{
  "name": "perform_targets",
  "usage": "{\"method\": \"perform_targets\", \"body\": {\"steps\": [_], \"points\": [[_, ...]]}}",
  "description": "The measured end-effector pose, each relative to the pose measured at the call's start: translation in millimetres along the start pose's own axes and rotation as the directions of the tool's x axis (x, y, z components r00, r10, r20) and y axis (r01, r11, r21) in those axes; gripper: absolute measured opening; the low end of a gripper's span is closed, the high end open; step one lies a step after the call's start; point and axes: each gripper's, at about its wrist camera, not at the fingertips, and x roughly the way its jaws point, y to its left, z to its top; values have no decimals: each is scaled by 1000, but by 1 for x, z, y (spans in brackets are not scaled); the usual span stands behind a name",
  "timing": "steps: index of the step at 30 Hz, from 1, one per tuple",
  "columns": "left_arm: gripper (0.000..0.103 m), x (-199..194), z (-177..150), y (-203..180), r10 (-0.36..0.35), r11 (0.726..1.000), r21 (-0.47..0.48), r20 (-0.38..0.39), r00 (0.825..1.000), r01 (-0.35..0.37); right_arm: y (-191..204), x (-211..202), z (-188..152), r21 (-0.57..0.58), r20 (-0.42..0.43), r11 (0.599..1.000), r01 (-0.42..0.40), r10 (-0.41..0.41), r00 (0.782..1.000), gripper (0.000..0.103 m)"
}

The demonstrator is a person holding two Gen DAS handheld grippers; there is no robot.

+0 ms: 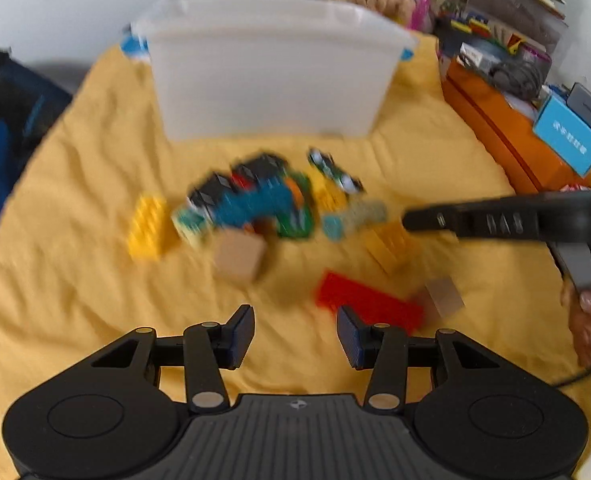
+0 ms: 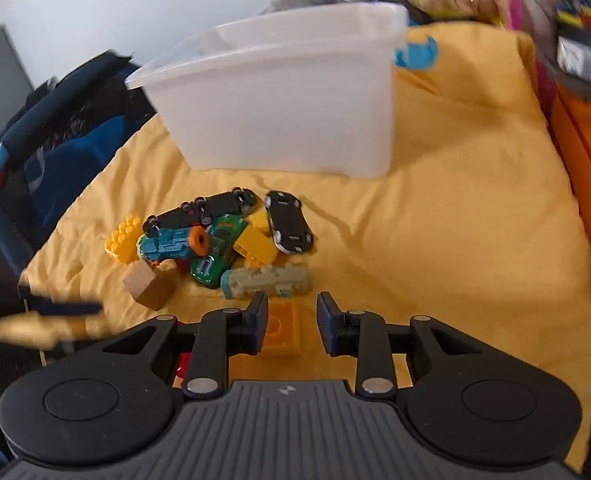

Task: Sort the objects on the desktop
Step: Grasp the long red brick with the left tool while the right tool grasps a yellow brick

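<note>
Toys lie heaped on a yellow cloth [image 2: 455, 216] over the desk, mid-frame in both views. A white bin [image 2: 279, 96] stands behind the heap, upper centre of both frames, with a blue clip [image 2: 415, 56] at its right end.

Right wrist view, sharp:
- right tongs [image 2: 291, 326] at lower centre, pads apart, nothing between them but cloth and the edge of an orange brick [image 2: 281, 332], which lies flat just behind the left pad, partly hidden by it.
- grey-and-teal truck [image 2: 265, 280] lies crosswise just above the tongs, near the tips, not touching.
- green car [image 2: 215, 256] tilted against the heap, up and left of the tongs.
- teal car [image 2: 171, 244] with an orange wheel, left of the green one.
- black car [image 2: 287, 222] belly-up at the heap's right edge; two more black cars [image 2: 203, 210] belly-up at the back.
- yellow brick [image 2: 253, 246] between green car and black car; studded yellow brick [image 2: 121, 242] at the heap's left edge.
- wooden cube [image 2: 149, 286] at lower left of the heap, well left of the tongs.
- a blurred dark bar at far left edge; cannot tell what it is.

Left wrist view, blurred by motion:
- left tongs [image 1: 295, 338] at lower centre, pads apart, bare cloth between them.
- red plate [image 1: 369, 302] lies flat just above the right pad, its near end hidden behind it; contact cannot be told.
- wooden cube [image 1: 239, 258] above the left pad, apart from it.
- a second small block [image 1: 443, 296] at the plate's right end.
- right tongs enter from the right edge, a hand [image 1: 589, 308] on the grip.
</note>
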Motion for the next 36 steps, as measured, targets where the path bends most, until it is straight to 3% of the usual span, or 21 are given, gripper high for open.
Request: {"method": "perform_targets", "body": {"steps": [2, 6, 8, 11, 15, 17, 21, 23, 26, 28, 31, 36], "points": [[50, 8, -2, -1, -31, 999, -33, -42, 999, 30, -5, 3, 2, 40, -20, 999, -13, 14, 1000, 32], [50, 16, -8, -1, -54, 992, -123, -81, 995, 44, -5, 24, 1, 51, -137, 992, -112, 118, 984, 36], [50, 18, -6, -2, -57, 990, -136, -77, 995, 46, 0, 31, -1, 12, -137, 994, -109, 110, 985, 30], [50, 24, -7, -1, -113, 975, -203, -93, 989, 92, 12, 12, -6, -71, -84, 995, -71, 64, 994, 30], [50, 35, -10, 12, -216, 910, -383, -102, 971, 162, 12, -26, -13, -136, 37, 990, 40, -35, 999, 30], [50, 41, -6, 16, -230, 887, -429, -90, 969, 170, 1, -38, -18, -104, 50, 993, 52, -47, 998, 30], [50, 53, 11, 14, -216, 876, -450, -43, 975, 174, -10, -51, -30, -78, 66, 993, 84, -79, 995, 30], [48, 60, 20, 10, -200, 887, -431, -30, 979, 168, -11, -52, -36, -77, 63, 993, 93, -88, 994, 30], [47, 61, 29, -11, -116, 954, -283, -40, 993, 100, -12, -55, -42, -82, 64, 991, 105, -100, 993, 30], [42, 57, 30, -25, -87, 980, -186, -40, 995, 78, -10, -56, -43, -88, 69, 990, 111, -105, 992, 30], [29, 45, 28, -33, -92, 994, -73, -74, 993, 86, -6, -59, -46, -126, 70, 984, 124, -116, 991, 30], [28, 6, 7, -17, -119, 989, 69, -133, 984, 129, 21, -65, -60, -278, 74, 958, 72, -53, 996, 30]]}}
